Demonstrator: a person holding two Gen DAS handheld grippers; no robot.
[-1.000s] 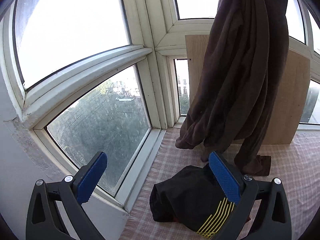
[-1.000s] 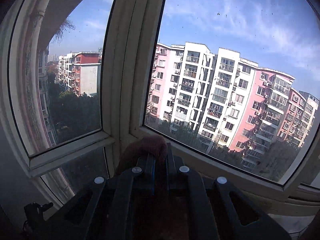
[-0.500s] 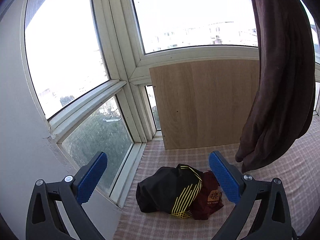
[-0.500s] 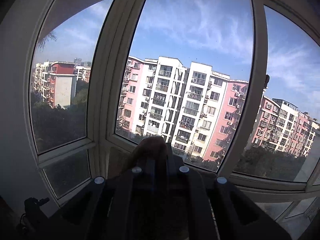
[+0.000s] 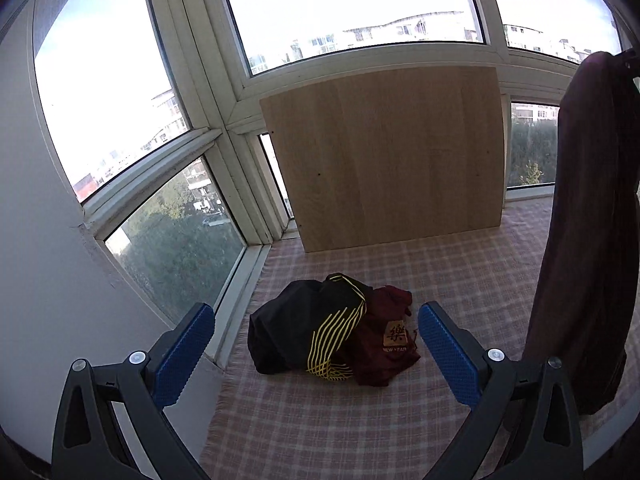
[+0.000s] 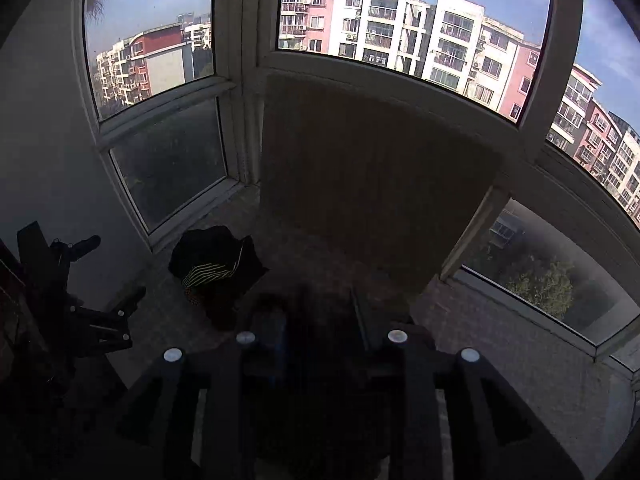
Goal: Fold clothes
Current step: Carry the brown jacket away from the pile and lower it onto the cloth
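- Bay window (image 5: 352, 8) frames enclose a checked pink cloth (image 5: 400, 432) covering the work surface; a wooden board (image 5: 384, 156) leans upright against the far window.
- Brown garment (image 5: 588, 220) hangs in the air at the right edge of the left wrist view, well to the right of the left gripper (image 5: 316, 352), its lower end near the cloth.
- A heap of clothes, a black garment with yellow stripes (image 5: 304, 324) lying against a maroon garment (image 5: 388, 336), rests on the cloth ahead of the left gripper, near the left window sill.
- Bare cloth shows between the heap and the board, and to the right of the heap.
- Left gripper: fingers spread wide, blue pads (image 5: 184, 352) holding nothing.
- Right gripper (image 6: 320, 320): dark view; brown fabric appears between its fingers, so it seems clamped on the brown garment.
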